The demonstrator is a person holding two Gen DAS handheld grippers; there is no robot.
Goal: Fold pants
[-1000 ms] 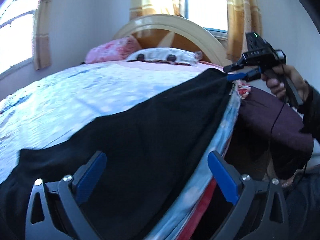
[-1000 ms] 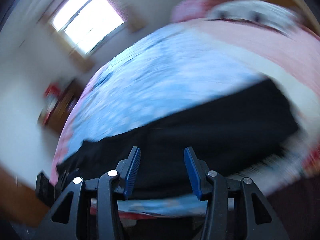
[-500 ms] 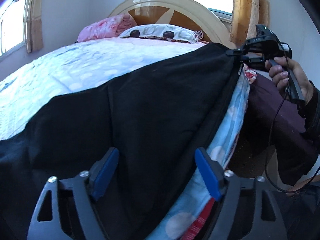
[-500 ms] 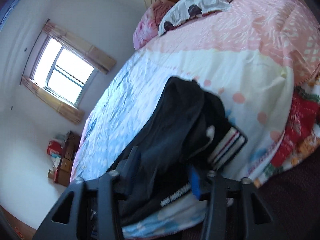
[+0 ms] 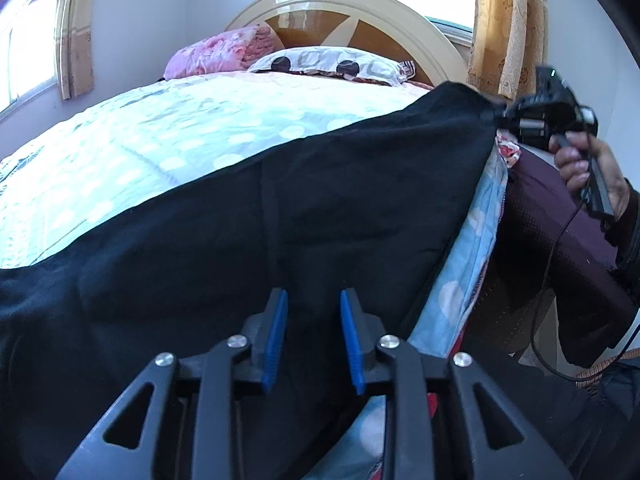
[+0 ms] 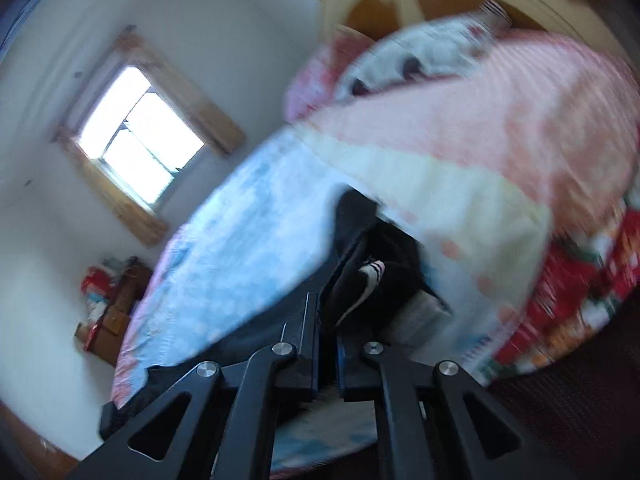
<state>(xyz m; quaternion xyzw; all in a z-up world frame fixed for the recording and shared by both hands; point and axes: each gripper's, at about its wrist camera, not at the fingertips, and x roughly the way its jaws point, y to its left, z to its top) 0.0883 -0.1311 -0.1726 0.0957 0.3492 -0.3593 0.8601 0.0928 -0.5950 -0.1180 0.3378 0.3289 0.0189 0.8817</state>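
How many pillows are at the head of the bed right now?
2: a pink pillow on the left by the wall, and a white spotted pillow beside it, in front of the headboard. Others may be hidden.

Both wrist views close, facing bed (image 5: 168, 148) headboard (image 5: 360, 4)

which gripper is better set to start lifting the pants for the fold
Right. The right hand-held gripper is already shut on the pants at their far corner. The left hand-held gripper is closing over the cloth, its blue pads not yet pressing it.
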